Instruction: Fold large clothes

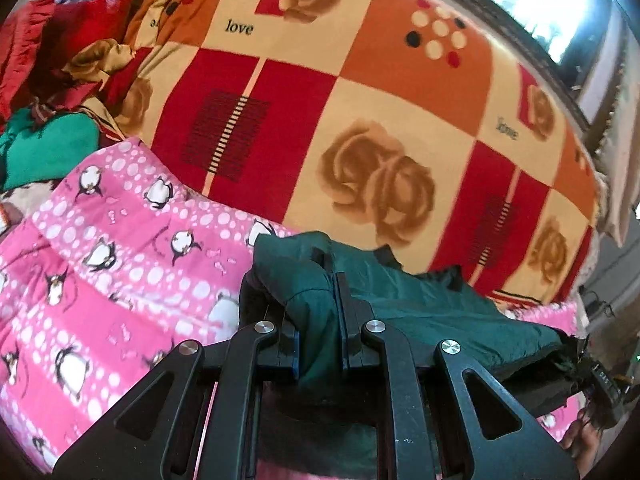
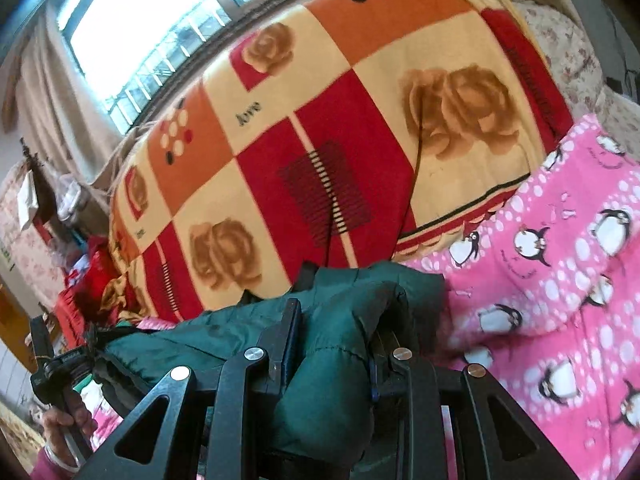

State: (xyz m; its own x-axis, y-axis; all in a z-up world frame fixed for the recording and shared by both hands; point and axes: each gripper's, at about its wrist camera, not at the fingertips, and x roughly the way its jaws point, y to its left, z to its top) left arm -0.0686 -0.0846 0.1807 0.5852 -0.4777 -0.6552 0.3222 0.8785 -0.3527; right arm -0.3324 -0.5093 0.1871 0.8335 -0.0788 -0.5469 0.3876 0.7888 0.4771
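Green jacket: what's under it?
Pink penguin quilt shows around the green jacket; the patch directly beneath is covered. Both grippers, left gripper and right gripper, pinch it.

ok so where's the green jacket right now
The dark green puffer jacket is low in both wrist views, stretched between the left gripper and right gripper, over the pink penguin quilt.

A home bedroom: a bed spread with a checked rose blanket [image 1: 360,120] and a pink penguin quilt [image 1: 120,248], heaped clothes [image 1: 60,60] alongside, and a curtained window [image 2: 140,32] behind.
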